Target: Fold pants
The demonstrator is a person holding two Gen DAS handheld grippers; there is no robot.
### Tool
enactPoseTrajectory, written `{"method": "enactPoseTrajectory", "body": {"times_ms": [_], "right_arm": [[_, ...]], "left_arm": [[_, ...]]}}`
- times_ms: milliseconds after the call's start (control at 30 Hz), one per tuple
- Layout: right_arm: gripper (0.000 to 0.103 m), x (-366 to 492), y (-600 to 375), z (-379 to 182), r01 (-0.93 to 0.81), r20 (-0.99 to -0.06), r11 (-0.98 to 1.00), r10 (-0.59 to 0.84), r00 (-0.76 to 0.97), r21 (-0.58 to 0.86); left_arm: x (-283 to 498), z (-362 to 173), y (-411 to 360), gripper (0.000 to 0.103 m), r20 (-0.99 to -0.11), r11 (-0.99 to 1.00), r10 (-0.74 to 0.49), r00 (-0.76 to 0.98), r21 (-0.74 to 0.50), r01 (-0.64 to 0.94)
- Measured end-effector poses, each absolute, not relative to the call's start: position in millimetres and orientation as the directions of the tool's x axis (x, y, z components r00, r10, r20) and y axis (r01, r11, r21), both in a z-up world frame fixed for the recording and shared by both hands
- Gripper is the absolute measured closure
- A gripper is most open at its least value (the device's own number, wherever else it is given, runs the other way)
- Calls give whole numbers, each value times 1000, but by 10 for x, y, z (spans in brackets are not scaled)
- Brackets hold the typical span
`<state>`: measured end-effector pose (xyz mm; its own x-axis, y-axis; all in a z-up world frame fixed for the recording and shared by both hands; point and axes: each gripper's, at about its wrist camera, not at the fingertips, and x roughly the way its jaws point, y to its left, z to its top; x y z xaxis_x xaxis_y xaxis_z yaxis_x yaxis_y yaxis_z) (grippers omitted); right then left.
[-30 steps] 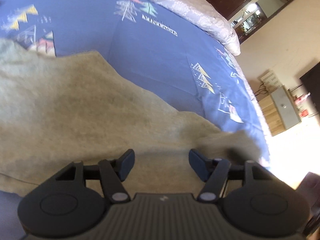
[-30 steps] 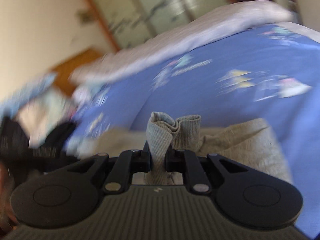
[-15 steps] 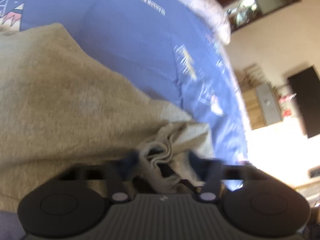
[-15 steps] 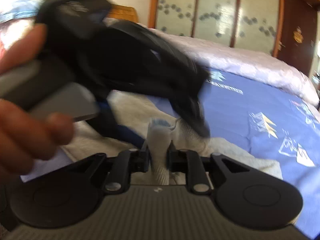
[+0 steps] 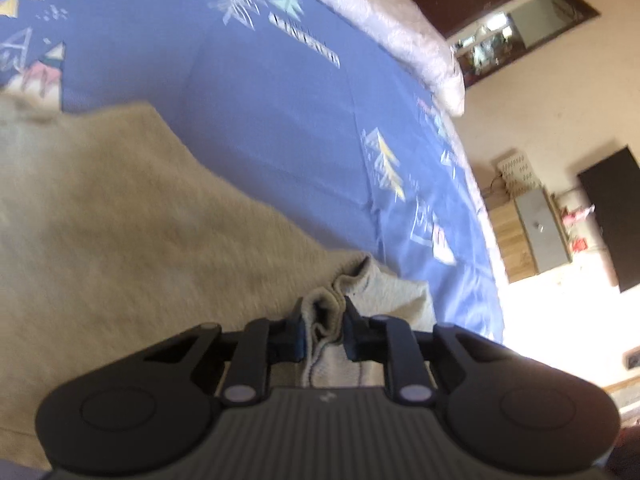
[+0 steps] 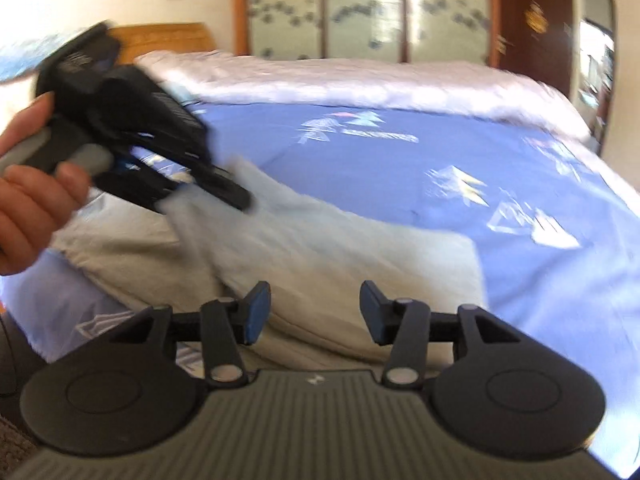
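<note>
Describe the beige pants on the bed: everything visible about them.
The beige, soft, fleecy-looking knit pants lie spread over the blue patterned bedsheet, partly folded, with a thick doubled edge nearest the right wrist camera. A ribbed cuff or hem is bunched and pinched between the black fingers of the left gripper, which lifts that end. The right gripper is open just above the fabric and holds nothing. Motion blur hides seams and finer details.

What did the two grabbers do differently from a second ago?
They swapped. The left gripper closed its fingers on the pants cuff; the right gripper opened and let its bunch go. The pants stayed on the blue bedsheet.
</note>
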<state>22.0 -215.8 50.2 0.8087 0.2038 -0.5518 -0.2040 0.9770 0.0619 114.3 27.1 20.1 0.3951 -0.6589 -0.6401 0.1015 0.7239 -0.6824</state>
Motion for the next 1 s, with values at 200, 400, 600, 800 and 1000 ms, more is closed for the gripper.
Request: {"method": "enactPoseTrajectory", "body": {"times_ms": [200,400,600,800,1000], "right_arm": [[51,316,-2315,482,-150,-532,983,183,827,105],[51,354,-2114,411,-171,-537,976,215,815,132],[51,616,-1918,147,-162,-722,982,178,668,93],[51,539,-2133,385,-128,-654,974,222,723,188],[51,815,-2250,515,-60,-603,970,194,774,235]], "left_arm": [[1144,389,785,87,-631,752,-598,494,-655,72],[1148,186,1128,80,-711,807,-488,507,-588,-48],[1035,49,1321,57,-757,841,-406,512,-529,-115],[896,350,1636,57,-656,774,-422,625,-620,-129],[1021,403,1144,57,-620,780,-525,582,-625,38]]}}
